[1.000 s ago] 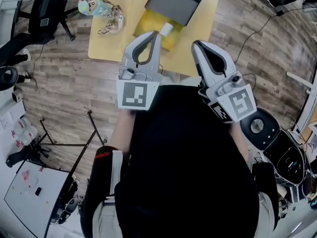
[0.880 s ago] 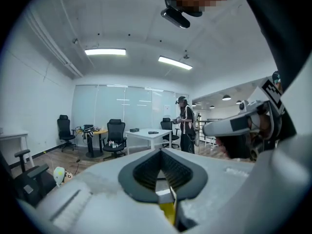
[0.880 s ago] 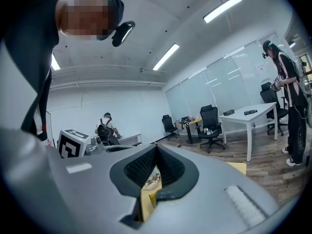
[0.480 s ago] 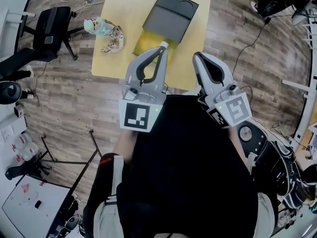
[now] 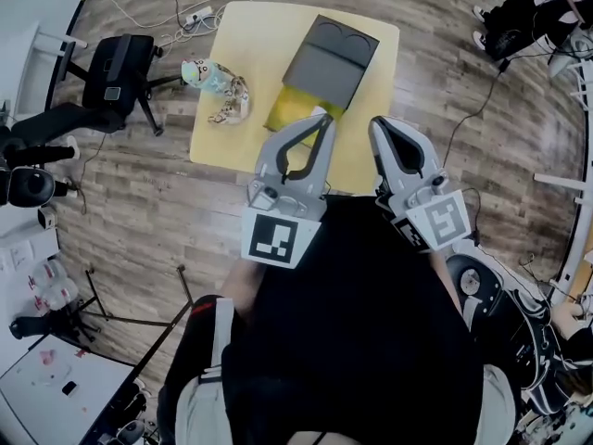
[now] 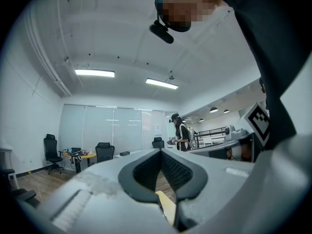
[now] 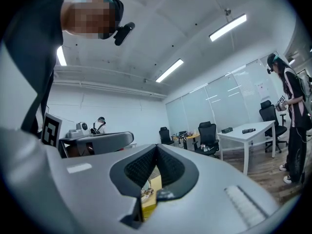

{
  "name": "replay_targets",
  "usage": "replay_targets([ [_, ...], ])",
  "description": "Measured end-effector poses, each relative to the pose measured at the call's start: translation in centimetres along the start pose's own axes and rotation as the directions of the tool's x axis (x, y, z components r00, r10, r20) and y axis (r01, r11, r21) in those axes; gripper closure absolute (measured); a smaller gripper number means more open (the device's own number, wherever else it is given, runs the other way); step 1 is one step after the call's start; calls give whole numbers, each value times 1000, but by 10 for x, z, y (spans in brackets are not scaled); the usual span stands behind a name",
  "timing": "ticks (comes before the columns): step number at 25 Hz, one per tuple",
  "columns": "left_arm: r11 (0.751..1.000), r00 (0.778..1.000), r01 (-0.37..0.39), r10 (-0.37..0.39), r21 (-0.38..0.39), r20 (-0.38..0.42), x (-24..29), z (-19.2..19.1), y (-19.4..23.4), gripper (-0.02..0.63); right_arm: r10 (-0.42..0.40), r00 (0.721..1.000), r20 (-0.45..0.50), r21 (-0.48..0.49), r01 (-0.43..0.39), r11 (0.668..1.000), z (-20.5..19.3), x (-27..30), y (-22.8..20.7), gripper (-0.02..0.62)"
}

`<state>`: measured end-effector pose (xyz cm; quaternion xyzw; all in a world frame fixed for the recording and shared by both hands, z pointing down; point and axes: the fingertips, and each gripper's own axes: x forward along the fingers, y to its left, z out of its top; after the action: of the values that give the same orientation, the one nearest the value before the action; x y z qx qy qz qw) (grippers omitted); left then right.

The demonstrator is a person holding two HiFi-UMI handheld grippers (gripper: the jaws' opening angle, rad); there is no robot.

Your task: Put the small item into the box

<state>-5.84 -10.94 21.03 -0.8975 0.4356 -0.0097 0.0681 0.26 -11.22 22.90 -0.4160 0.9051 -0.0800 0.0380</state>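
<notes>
we held both grippers level before our chest, side by side over the near edge of the yellow table (image 5: 243,26). the left gripper (image 5: 323,120) and the right gripper (image 5: 378,124) were each closed on nothing, tips meeting. each cube bore a black-and-white square marker (image 5: 276,239). the head view showed the small item (image 5: 230,100) lying on the table left of the dark-lidded box (image 5: 329,58), apart from it. the gripper views took in office chairs (image 6: 104,151) and a standing person (image 7: 292,116).

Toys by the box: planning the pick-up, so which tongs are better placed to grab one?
Probably left: the left tongs are nearer the toys; the right tongs sit farther. Both are shut, empty.
</notes>
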Motion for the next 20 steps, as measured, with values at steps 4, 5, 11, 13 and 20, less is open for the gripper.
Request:
replay_targets([
  [4, 1000, 1000, 10, -10, 22, 1, 2, 0, 0, 604, 7, 1000, 13, -13, -6, 1000, 1, 2, 1, 595],
  [5, 1000, 1000, 11, -11, 23, 3, 1, 1, -1, 604, 7, 1000, 13, -16, -7, 1000, 1, 1, 2, 595],
  [11, 999, 1000, 14, -15, 38, 26, 2, 4, -6, 604, -6, 1000, 26, -24, 7, 1000, 3, -2, 3, 595],
  [13, 999, 1000, 12, -13, 41, 21, 2, 2, -8, 604, -7, 999, 32, -32, 8, 999, 4, -1, 4, 595],
  [20, 999, 1000, 9, -9, 46, 4, 0, -2, -7, 604, -11, 998, 55, -56, 14, 998, 6, -2, 6, 595],
])
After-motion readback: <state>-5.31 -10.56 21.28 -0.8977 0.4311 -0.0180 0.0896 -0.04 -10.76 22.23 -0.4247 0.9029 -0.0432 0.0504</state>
